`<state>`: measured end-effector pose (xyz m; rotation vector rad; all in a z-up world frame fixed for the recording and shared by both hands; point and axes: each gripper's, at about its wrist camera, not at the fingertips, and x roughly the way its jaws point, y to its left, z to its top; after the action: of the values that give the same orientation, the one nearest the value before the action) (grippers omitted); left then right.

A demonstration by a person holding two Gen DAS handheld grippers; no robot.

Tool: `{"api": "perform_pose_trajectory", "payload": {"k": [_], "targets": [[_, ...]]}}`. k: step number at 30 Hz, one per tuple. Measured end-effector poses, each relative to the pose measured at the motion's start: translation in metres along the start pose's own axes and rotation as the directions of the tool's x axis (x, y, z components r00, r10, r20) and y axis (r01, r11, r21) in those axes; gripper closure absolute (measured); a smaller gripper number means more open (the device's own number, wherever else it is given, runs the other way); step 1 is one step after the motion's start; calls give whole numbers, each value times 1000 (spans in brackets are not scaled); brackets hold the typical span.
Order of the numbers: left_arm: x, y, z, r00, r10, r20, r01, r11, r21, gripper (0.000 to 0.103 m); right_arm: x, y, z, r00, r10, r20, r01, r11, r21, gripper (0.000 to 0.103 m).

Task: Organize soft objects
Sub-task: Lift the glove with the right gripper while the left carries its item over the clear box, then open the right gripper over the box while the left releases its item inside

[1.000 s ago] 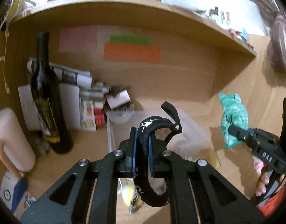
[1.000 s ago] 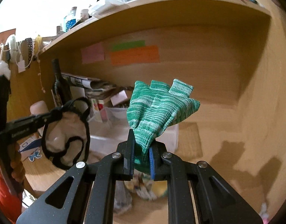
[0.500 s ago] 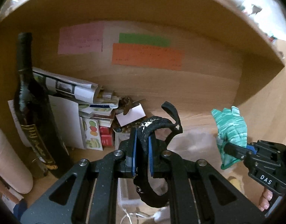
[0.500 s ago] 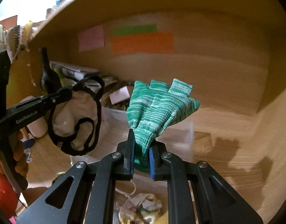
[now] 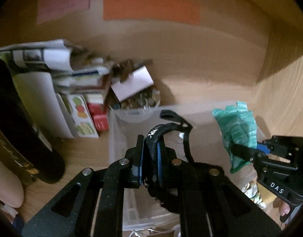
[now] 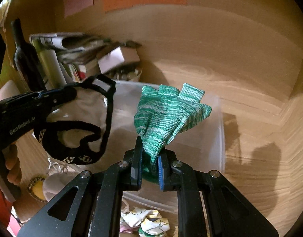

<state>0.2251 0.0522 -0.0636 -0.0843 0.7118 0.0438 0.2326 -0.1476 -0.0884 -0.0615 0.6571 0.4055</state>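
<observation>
The left gripper (image 5: 149, 158) is clamping a black-trimmed white garment (image 6: 80, 116), its blue pads pressing the black band while the rest is hanging in a loop off the jaws. The right gripper (image 6: 149, 164) is pinching a green knit glove (image 6: 169, 114) by the cuff, the glove's fingers fanning upward. Both are hovering over a clear plastic bin (image 6: 216, 138), the garment above its left half and the glove above the middle. Crumpled patterned cloth (image 6: 149, 221) is lying just in front of the bin's near rim. To the left, a dark wine bottle (image 6: 25, 57) is standing near the bin, with boxes and stacked papers (image 5: 58, 63) crowding the back left corner. To the right of the bin, bare wooden surface (image 6: 254, 98) is running to the side wall. Coloured paper notes (image 5: 151, 7) are sticking to the back panel.
</observation>
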Motion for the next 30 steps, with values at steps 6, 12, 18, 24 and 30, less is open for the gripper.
{"api": "perform_pose_trajectory", "payload": {"k": [6, 12, 18, 24, 30], "targets": [[2, -2, -3, 998, -18, -53, 19, 1000, 19, 91, 4, 8, 0, 999, -21, -29, 20, 999, -28, 86], [-18, -5, -3, 1000, -18, -17, 18, 999, 39, 57, -8, 18, 4, 998, -52, 28, 53, 997, -55, 58], [-51, -8, 2, 997, -14, 75, 9, 998, 69, 42, -47, 24, 8, 987, -67, 143, 77, 995, -69, 40], [-86, -6, 0, 985, 10, 173, -22, 997, 69, 25, -97, 29, 3, 960, -76, 270, 98, 993, -67, 23], [-105, 4, -17, 980, 15, 196, -28, 998, 62, 12, -121, 27, -17, 946, -86, 314, 106, 993, -48, 18]]}}
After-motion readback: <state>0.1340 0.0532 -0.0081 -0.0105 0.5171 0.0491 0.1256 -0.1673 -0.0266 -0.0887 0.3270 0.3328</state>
